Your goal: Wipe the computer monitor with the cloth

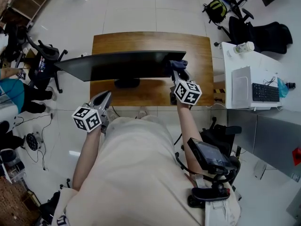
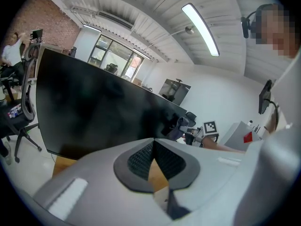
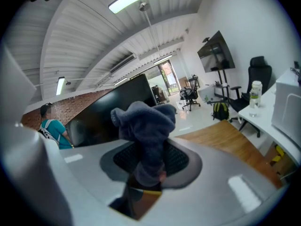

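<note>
**Cloth at the screen's right end, left tongs idle**

Wooden desk fills the middle of the head view. On it stands the wide black monitor on a single foot, with its dark screen facing the person. The panel looks thin and perched high on that one support, so I judge that a hard push would rock it. The screen itself will mark easily under bare jaw tips.

The cloth is a small dark grey-blue fleece piece, soft, light and limp. It sits at the right end of the monitor, up by the top edge. Whether it is actually pressing on the screen is hard to tell from these angles. It is taken low down, so a bunched wad stands clear beyond the tips. That seems the right hold, since padding rather than plastic should meet the screen.

The right gripper pinches that cloth tightly between its pads. Its forearm is stretched forward over the desk's near edge, with the marker cube on top and the jaws aimed far toward the screen.

The left gripper has its jaws pressed together at the tips with nothing between them. It is held low and near, short of the desk's near edge, pointing at the left part of the screen.
</note>
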Available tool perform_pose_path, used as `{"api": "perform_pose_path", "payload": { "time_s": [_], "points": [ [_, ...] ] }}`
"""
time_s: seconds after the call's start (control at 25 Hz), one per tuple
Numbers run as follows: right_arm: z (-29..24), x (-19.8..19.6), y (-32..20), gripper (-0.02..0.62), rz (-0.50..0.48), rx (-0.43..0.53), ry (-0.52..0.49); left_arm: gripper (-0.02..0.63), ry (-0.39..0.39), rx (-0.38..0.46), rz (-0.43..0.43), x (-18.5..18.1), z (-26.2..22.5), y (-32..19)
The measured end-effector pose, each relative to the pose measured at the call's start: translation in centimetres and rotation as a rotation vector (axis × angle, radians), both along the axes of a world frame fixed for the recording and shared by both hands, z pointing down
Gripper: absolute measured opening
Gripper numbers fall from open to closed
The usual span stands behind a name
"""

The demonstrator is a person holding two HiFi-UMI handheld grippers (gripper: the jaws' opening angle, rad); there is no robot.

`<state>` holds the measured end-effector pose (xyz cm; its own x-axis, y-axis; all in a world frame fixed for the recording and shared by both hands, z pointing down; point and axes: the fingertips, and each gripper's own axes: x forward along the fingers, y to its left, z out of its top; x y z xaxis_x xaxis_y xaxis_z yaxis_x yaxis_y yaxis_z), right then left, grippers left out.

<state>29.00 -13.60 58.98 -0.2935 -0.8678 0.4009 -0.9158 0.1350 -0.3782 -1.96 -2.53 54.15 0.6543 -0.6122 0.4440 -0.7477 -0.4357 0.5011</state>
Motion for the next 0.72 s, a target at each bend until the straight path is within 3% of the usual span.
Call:
{"api": "perform_pose_path", "payload": {
  "time_s": [0.72],
  "points": [
    [6.5,-0.4,0.6,0.123,-0.027,-0.111,0.028,-0.002,-0.029,-0.046,-0.045,-1.5,0.8,1.2]
  ]
}}
